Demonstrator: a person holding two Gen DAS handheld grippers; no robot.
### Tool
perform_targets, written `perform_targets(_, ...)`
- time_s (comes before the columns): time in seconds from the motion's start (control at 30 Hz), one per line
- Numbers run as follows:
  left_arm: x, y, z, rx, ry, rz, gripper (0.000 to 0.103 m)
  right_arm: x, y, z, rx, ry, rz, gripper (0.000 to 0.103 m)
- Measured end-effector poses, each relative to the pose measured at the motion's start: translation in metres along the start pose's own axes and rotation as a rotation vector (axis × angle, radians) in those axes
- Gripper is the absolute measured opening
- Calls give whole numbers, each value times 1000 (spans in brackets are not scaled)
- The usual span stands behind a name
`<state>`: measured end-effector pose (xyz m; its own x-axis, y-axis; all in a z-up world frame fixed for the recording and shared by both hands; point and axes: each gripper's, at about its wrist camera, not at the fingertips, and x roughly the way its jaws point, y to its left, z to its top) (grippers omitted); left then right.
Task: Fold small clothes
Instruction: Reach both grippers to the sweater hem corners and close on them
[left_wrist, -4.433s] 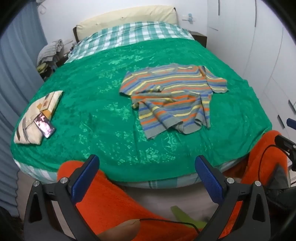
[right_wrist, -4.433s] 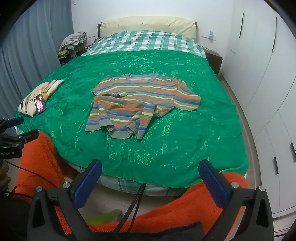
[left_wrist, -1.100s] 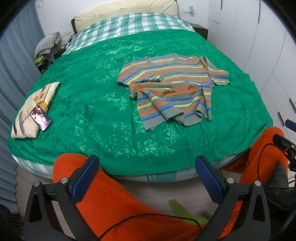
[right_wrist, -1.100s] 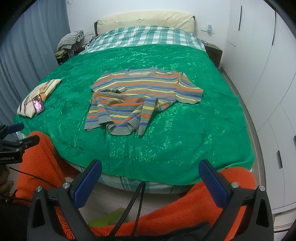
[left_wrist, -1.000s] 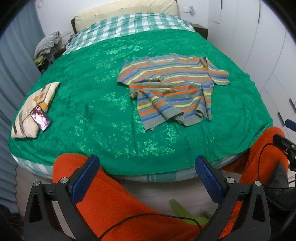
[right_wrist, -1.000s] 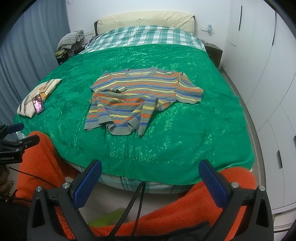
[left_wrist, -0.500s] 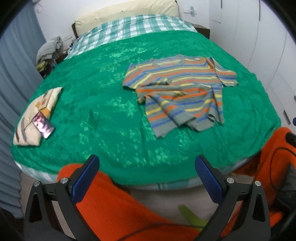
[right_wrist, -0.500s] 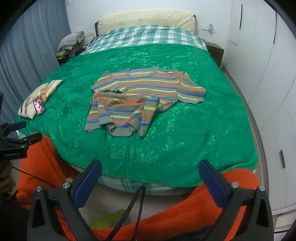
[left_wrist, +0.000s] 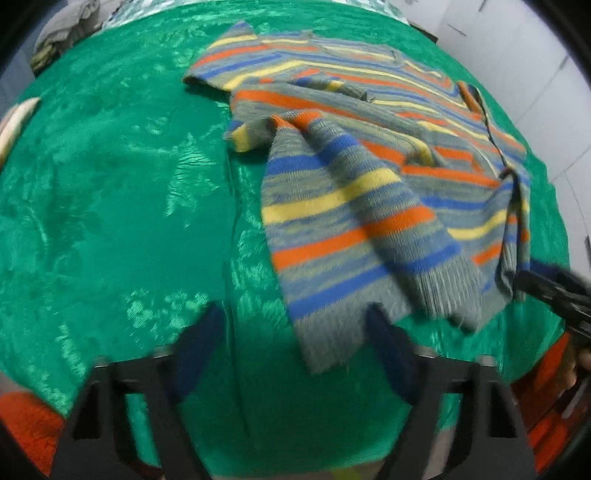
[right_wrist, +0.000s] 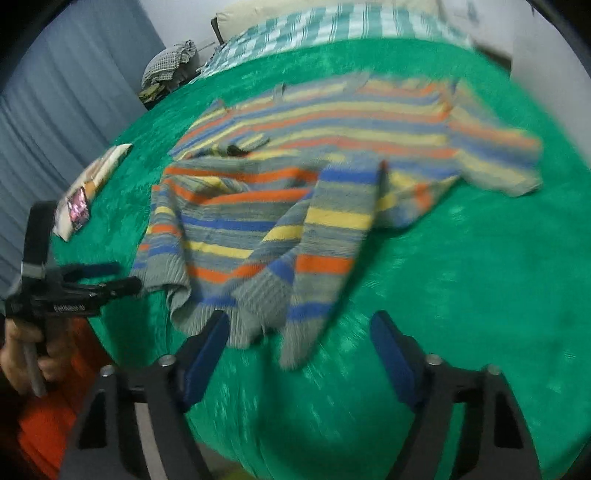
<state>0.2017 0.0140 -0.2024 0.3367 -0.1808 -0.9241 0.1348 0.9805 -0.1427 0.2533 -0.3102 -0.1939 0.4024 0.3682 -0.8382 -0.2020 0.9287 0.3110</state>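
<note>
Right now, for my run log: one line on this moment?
step: reaching | sweater: crumpled, on bed | left tongs: closing, hem between | right tongs: closing, hem between

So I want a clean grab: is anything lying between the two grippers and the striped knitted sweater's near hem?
Nothing visible: only bare green bedspread lies before the striped knitted sweater. The closing left gripper and right gripper already reach its hem.

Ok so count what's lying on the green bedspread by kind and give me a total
Striped sweater: 1
Folded cream cloth bundle: 1
Phone on that bundle: 1
Total: 3
</note>
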Motion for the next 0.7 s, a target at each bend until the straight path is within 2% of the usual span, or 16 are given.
perform_targets(0.03, 0, 1, 1, -11, -6, -4, 22, 9, -4, 2, 19, 18, 32, 35)
perform_targets(0.07, -4, 5, 1, -34, 2, -55, 6, 12, -10, 3, 57, 26, 72, 10)
perform_targets(0.17, -36, 20, -6, -83, -28, -173, 3, -20, -17, 0, 107, -14, 127, 9)
perform_targets(0.23, -68, 27, -20, -54, -33, -211, 3, -51, -18, -6, 107, -13, 152, 9)
perform_targets(0.3, -87, 31, -34, -20, 0, -205, 3, -83, -20, -18, 123, 9, 167, 8)
perform_targets(0.33, -92, 33, -43, -3, 44, -197, 3, -97, -23, -26, 146, 29, 174, 8)
perform_targets(0.4, -92, 36, -55, 16, 97, -166, 2, -110, -33, -42, 209, 86, 159, 8)
perform_targets(0.5, -82, 41, -68, 52, 143, -60, 1, -104, -46, -59, 279, 171, 141, 8)
perform_targets(0.6, -80, 47, -73, 20, 181, -57, 0, -91, -53, -68, 289, 228, 81, 6)
perform_targets(0.7, -91, 44, -77, 38, 171, -67, 0, -91, -57, -70, 287, 266, 43, 5)
